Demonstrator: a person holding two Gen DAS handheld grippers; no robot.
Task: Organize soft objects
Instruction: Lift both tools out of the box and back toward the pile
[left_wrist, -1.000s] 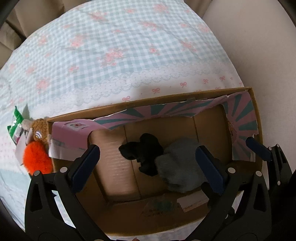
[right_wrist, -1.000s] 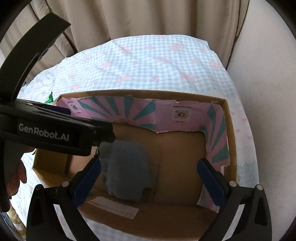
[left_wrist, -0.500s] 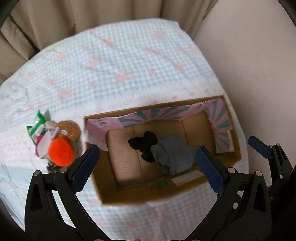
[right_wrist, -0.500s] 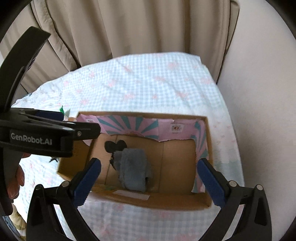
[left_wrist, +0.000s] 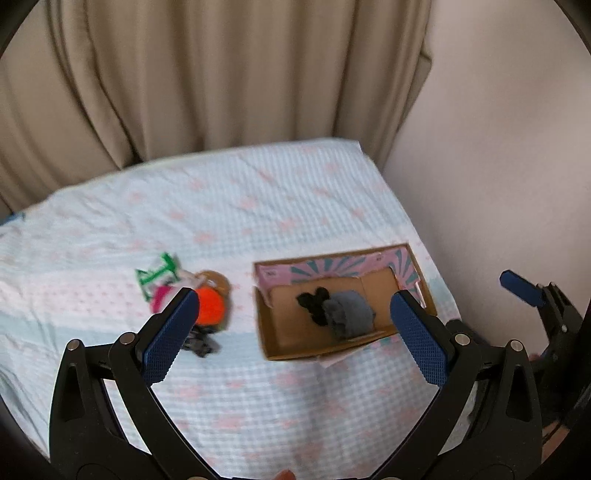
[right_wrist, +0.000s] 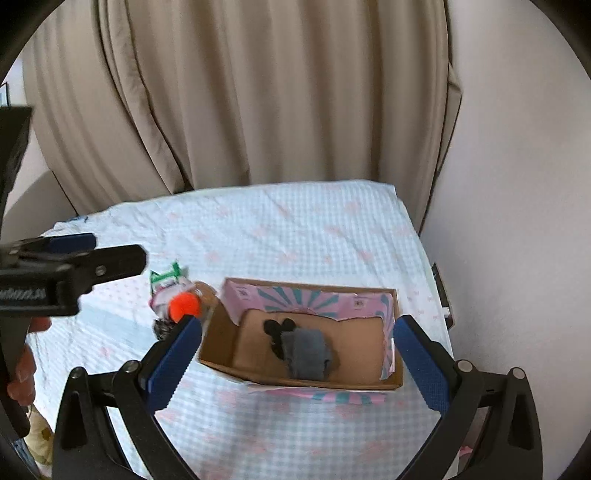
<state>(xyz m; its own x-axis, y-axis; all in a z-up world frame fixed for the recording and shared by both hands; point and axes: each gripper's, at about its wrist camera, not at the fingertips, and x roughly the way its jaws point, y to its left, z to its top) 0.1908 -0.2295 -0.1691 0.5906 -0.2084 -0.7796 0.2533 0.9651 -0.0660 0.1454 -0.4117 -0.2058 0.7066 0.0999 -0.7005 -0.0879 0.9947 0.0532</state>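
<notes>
Listing by view, left wrist first. Left gripper: jaws wide apart, nothing between them, held high above the bed with its pale checked floral cover. Open brown cardboard box with pink-and-teal lining: on the bed, toward the right edge; holds a grey folded soft cloth touching a black fuzzy soft item. Loose cluster just left of the box: round orange pompom, brown plush piece, green-and-white packet, small dark item, blurred.

Right wrist view. Right gripper: jaws wide apart, empty, above the box's near side. Same cluster sits left of the box; the pompom is clearest.

Handling note, as judgement: step in hand is fetching the next loose soft item. Approach the pompom from above, close gently on its middle, lift clear of its neighbours, then set it in the box's free left part.
</notes>
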